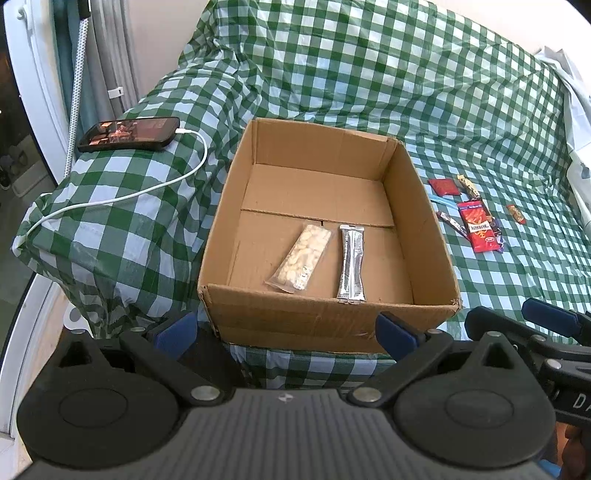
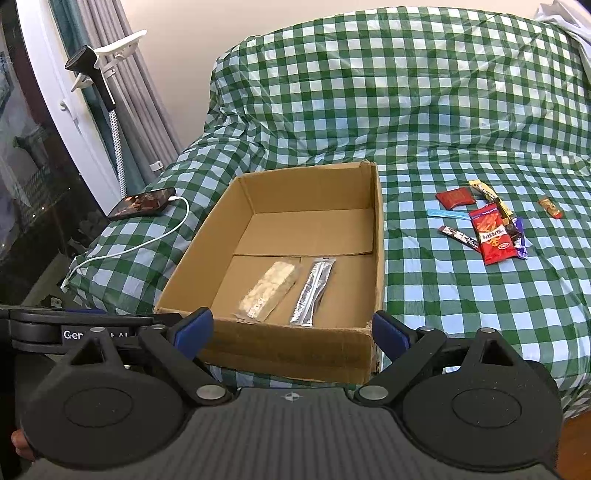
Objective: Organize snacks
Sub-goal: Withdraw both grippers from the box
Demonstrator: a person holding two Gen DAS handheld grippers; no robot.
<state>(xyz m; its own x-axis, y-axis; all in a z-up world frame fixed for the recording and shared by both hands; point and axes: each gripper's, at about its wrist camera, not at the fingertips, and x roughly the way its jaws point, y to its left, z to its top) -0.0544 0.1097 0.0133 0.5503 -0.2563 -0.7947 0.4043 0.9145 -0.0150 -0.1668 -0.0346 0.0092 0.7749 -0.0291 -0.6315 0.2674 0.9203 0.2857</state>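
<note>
Tongs (image 1: 286,334) (image 2: 291,330) both gape empty before box (image 1: 332,317); piled snacks (image 2: 495,236) overlap, perhaps hiding some

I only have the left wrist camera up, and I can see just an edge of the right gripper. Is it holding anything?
Observer: No. The right gripper is open and empty, held low in front of the box's near wall.
Operator: What's the pale blue sliver below the square red packet?
Observer: It's a whole light blue stick packet, lying flat between the square red packet and the dark stick packet.
Operator: And the black thing cut off at my top left?
Observer: A black nozzle-like head resting on a white bracket.
</note>
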